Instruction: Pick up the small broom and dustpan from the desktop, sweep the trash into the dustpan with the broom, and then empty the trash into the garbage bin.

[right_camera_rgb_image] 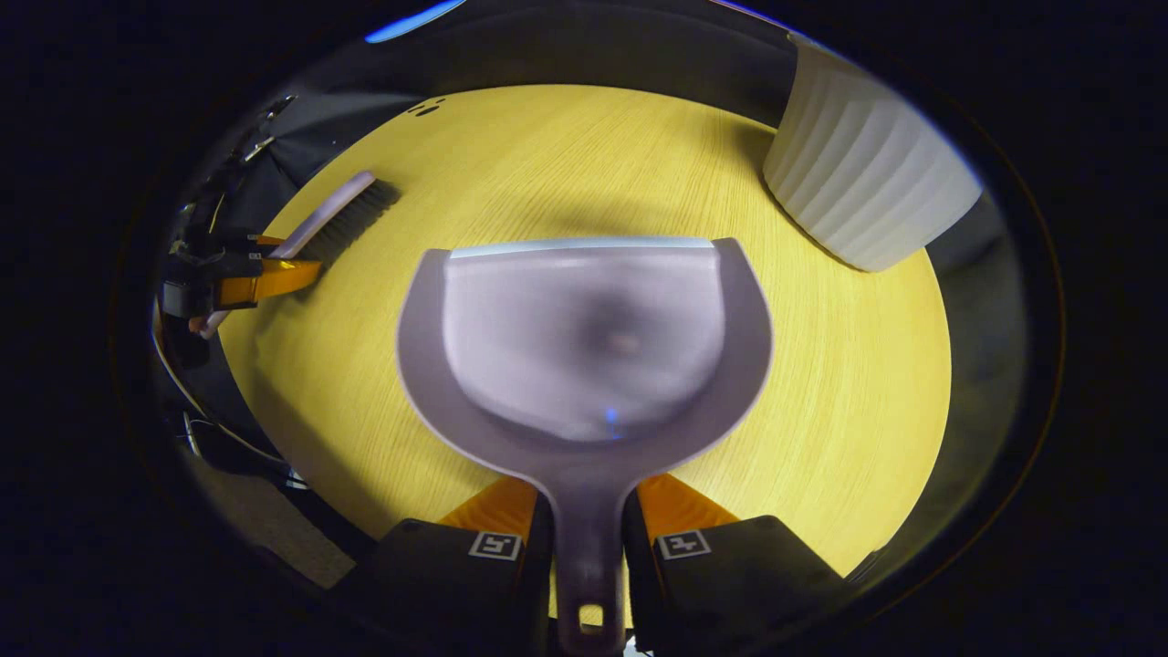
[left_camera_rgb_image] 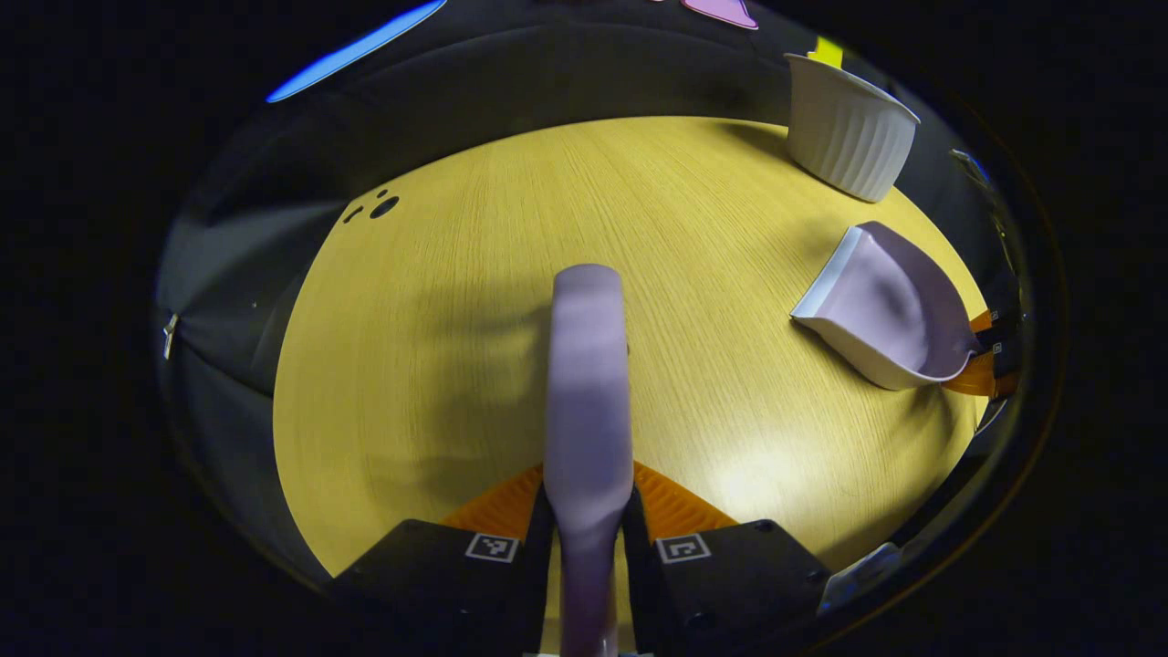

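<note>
I'm gripping the dustpan [right_camera_rgb_image: 584, 338] by its handle in the right gripper [right_camera_rgb_image: 589, 547], both fingers pressing the handle's sides at the bottom centre of the right gripper view. The pan is filling the middle of that frame, its straight front lip pointing toward the far edge of the table [right_camera_rgb_image: 849, 401]. In the left gripper view, I'm clamping the broom [left_camera_rgb_image: 589, 401] in the left gripper [left_camera_rgb_image: 589, 538], its back running up the centre of the frame.

Looking outward: the ribbed white garbage bin [right_camera_rgb_image: 867, 182] is sitting at the upper right of the right gripper view, close to the pan's right corner but apart from it. At the left of that view I'm seeing the broom's bristles over the table near its left edge. Yellow tabletop is lying open ahead of the pan's lip, and to the right, up to the rim. I'm spotting something small and pale inside the pan, too blurred to identify.
</note>
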`<state>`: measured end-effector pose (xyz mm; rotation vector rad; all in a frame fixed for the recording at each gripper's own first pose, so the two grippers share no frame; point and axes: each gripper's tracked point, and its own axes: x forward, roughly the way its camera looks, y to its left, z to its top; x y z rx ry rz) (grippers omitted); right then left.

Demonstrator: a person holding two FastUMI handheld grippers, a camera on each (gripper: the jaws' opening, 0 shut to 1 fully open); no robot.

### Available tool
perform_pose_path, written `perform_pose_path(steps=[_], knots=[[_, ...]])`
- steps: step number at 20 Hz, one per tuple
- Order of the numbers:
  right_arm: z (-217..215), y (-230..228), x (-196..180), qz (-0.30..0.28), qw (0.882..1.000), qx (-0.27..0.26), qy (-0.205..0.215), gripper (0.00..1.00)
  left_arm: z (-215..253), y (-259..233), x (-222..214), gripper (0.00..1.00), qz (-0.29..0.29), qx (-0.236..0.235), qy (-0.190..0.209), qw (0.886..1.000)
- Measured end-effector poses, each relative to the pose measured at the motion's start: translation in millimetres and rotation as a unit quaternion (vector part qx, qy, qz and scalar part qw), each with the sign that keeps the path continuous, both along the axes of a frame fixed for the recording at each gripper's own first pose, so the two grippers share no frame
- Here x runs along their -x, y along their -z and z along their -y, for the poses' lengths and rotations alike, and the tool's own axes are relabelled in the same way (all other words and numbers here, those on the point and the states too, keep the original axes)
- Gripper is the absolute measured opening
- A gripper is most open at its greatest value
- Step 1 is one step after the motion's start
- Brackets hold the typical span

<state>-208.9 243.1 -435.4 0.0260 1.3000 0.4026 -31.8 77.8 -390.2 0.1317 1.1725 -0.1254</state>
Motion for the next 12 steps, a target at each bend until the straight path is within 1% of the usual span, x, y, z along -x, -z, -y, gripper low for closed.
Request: perform_pose_path(steps=[1, 5, 8, 12], knots=[[-1.3, -0.8, 0.1, -0.001, 1.0, -0.004, 0.003, 0.4, 1.1, -1.7, 1.1, 0.44, 0.0, 0.003, 0.001, 1.0], [-2.2, -9.5, 1.1, 0.002, 1.0, -0.017, 0.019, 0.42, -0.9, -12.2, 2.1, 0.44, 0.016, -0.011, 0.006, 1.0], [0.4, -23.6, 0.2, 0.02, 0.999, -0.024, 0.035, 0.42, -4.1, -23.9, 7.9, 0.45, 0.029, -0.019, 0.015, 0.999], [1.6, -44.8, -6.6, 0.061, 0.996, -0.036, 0.056, 0.42, -8.8, -46.9, 16.8, 0.43, 0.056, -0.023, 0.012, 0.998]])
